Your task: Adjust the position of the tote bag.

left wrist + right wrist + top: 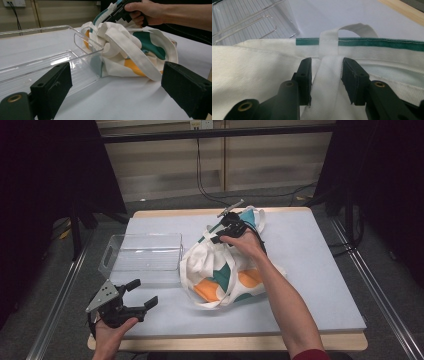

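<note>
A cream tote bag [227,275] with teal and orange patches lay crumpled near the middle of the counter [310,270], just right of a clear plastic bin [142,257], one edge against it. The right tool [231,227] sat over the far part of the bag. In the right gripper view a white strap [329,82] ran up between the jaws; the left pad touched it, a narrow gap showed at the right pad, so a firm clench could not be confirmed. The left tool [142,295] hovered at the near left corner of the counter, jaws spread wide, holding nothing, pointed toward bin and bag.
</note>
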